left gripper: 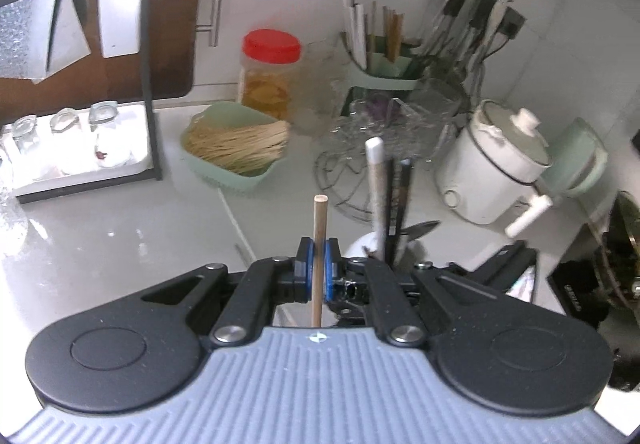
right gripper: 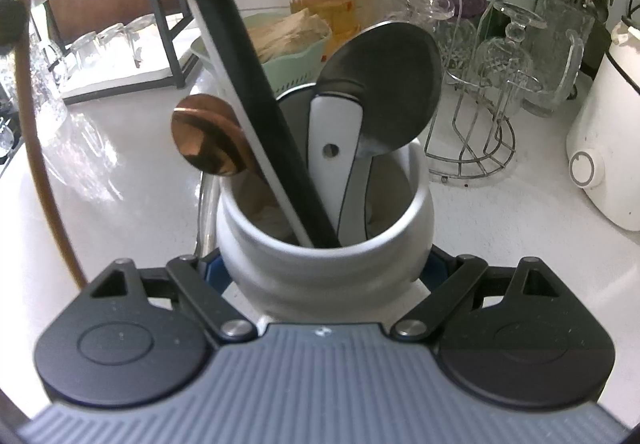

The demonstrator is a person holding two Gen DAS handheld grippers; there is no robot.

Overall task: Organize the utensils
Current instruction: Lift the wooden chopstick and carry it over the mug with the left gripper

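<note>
In the left wrist view my left gripper is shut on a thin, pale wooden stick, which stands upright between the blue pads above the white counter. Just to its right is the white ceramic utensil crock, with several handles rising from it. In the right wrist view my right gripper is shut on that crock, one finger on each side of its body. The crock holds a white-handled pizza cutter, a long black-handled tool and a copper spoon.
A green basket of noodles and a red-lidded jar stand behind. A wire rack of glassware and a white rice cooker sit to the right. A tray of upturned glasses lies left under a black frame.
</note>
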